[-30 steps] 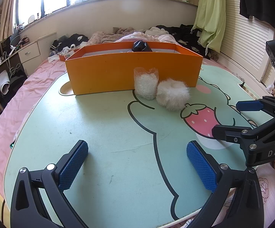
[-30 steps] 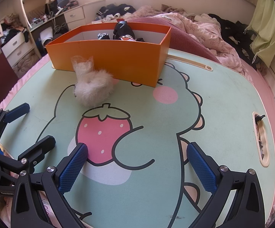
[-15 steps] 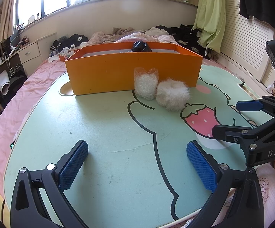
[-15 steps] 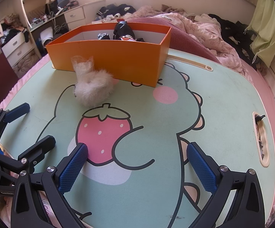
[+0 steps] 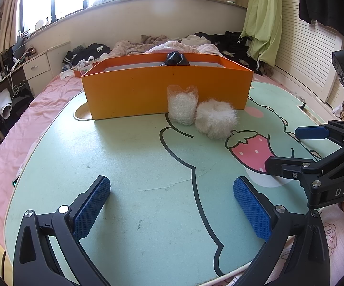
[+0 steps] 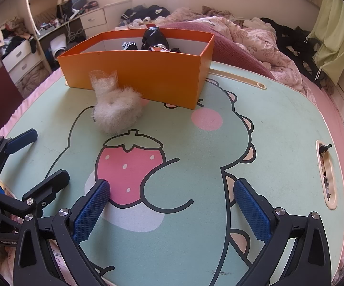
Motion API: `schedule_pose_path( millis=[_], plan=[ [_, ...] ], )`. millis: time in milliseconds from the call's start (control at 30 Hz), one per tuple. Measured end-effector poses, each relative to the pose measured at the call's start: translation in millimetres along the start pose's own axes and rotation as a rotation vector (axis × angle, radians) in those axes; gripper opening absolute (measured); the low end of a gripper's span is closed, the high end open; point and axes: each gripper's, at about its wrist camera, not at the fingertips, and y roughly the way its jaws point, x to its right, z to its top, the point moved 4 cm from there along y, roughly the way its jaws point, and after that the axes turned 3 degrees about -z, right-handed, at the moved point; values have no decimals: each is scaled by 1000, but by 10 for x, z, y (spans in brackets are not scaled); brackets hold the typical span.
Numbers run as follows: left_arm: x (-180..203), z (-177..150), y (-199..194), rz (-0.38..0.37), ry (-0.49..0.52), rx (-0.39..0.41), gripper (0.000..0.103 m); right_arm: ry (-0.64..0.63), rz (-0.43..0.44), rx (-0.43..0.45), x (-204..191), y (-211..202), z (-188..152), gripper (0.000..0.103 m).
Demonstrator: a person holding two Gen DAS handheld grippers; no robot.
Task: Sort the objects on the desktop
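Your left tongs (image 5: 172, 205) and right tongs (image 6: 172, 207) both stand wide apart, holding nothing, low over the desk's (image 5: 136, 162) near edge. The clear bag (image 5: 182, 108) and fluffy ball (image 5: 216, 119) touch each other — just beside the orange box (image 5: 148, 95) at the far edge.

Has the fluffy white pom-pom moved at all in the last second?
No. The fluffy pom-pom sits in the same spot, just above the printed strawberry and beside the clear bag, in front of the orange box.

Both hand-held grippers (image 5: 172, 205) (image 6: 172, 207) agape, empty
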Motion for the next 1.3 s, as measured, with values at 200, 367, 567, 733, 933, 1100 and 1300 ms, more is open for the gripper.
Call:
schedule_pose_path(
  millis=[200, 367, 567, 733, 933, 1100, 1300],
  plan=[
    [5, 19, -3, 1, -1, 4, 103, 0, 0, 0, -8, -9, 2, 103],
    [-3, 41, -9, 13, -10, 10, 103, 0, 0, 0, -4, -4, 0, 103],
    [-94, 16, -19, 57, -45, 25, 103, 0, -1, 0, -5, -4, 0, 103],
    [-99, 24, -11, 59, -47, 29, 103, -3, -1, 2, 3, 7, 10, 103],
    [-104, 17, -4, 60, -47, 33, 103, -16, 23, -2, -60, 4, 111, 103],
    [-122, 12, -2, 58, -47, 36, 103, 38, 128, 67, -144, -64, 430, 101],
    [-120, 10, -8, 59, -48, 39, 103, 2, 176, 55, -458, 98, 784, 82]
  ],
)
